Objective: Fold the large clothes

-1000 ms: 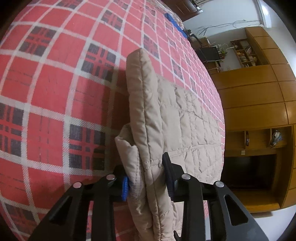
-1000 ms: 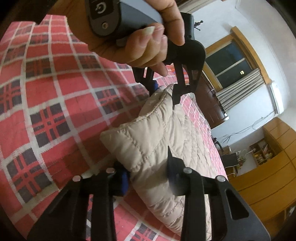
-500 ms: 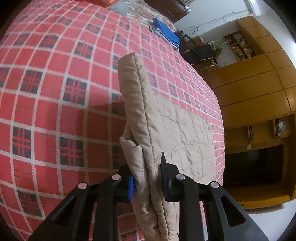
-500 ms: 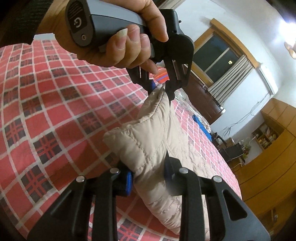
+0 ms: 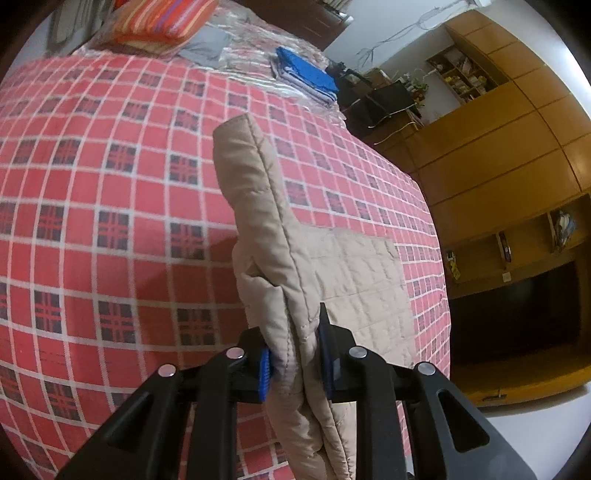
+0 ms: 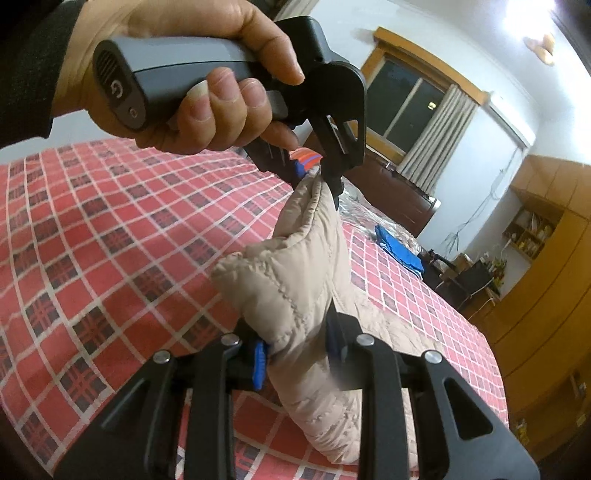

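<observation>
Beige quilted padding fills the middle of both views: a puffy jacket (image 5: 280,258) is lifted by one edge above a bed spread with a red plaid blanket (image 5: 110,221), while its far part lies flat on the blanket toward the wooden cabinets (image 5: 517,155). In the left wrist view the left tongs (image 5: 295,354) are clamped on the jacket's stitched edge, blue pads pressing the folded layers from both sides, and the fabric rises ahead of them as a narrow ridge. In the right wrist view the right tongs (image 6: 297,350) are likewise clamped on a thick bunch of the same jacket (image 6: 295,280), which hangs below them in a rounded lump. Above, a hand (image 6: 192,85) in a dark sleeve grips the grey handle of the other tool, whose black tongs pinch the top of the raised ridge, so the lifted edge runs between the two grips. At the far end of the bed lie a striped orange pillow (image 5: 162,22) and a folded blue cloth (image 5: 306,75). A curtained window (image 6: 417,107) sits in the white wall beyond.
</observation>
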`<move>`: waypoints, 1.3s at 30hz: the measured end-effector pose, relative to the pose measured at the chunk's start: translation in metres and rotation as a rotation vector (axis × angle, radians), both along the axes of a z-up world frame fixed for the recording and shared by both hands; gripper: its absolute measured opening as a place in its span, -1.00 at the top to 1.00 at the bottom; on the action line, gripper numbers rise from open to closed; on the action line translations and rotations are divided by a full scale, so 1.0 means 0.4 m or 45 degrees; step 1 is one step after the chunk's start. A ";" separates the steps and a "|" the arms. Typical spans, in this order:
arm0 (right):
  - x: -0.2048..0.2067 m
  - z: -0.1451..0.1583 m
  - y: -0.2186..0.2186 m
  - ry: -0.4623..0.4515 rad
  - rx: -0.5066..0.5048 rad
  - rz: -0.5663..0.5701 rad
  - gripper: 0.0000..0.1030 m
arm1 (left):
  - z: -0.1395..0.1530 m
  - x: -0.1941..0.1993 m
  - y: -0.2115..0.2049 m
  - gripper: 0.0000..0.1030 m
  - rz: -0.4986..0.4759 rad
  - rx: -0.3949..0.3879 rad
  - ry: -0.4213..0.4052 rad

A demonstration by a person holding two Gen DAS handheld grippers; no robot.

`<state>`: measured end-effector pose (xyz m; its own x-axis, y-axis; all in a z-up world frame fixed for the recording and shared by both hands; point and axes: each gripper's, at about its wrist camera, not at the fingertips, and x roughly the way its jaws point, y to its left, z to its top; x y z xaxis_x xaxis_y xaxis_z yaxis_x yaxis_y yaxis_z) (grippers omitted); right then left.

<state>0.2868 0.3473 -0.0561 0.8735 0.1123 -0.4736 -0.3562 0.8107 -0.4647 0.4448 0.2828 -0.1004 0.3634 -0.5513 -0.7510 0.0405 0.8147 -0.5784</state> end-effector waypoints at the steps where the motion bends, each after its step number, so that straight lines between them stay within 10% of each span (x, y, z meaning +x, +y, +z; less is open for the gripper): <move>1: -0.001 0.006 -0.008 -0.006 0.010 -0.006 0.52 | 0.007 0.000 -0.008 0.60 -0.002 0.003 -0.005; 39: -0.006 0.097 -0.282 -0.078 0.324 -0.167 0.56 | 0.178 0.040 -0.371 0.61 -0.132 0.165 -0.099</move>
<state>0.2844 0.2344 -0.0172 0.9146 0.1050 -0.3904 -0.2182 0.9412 -0.2580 0.4608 0.1343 -0.0294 0.3693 -0.4893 -0.7901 0.1689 0.8713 -0.4607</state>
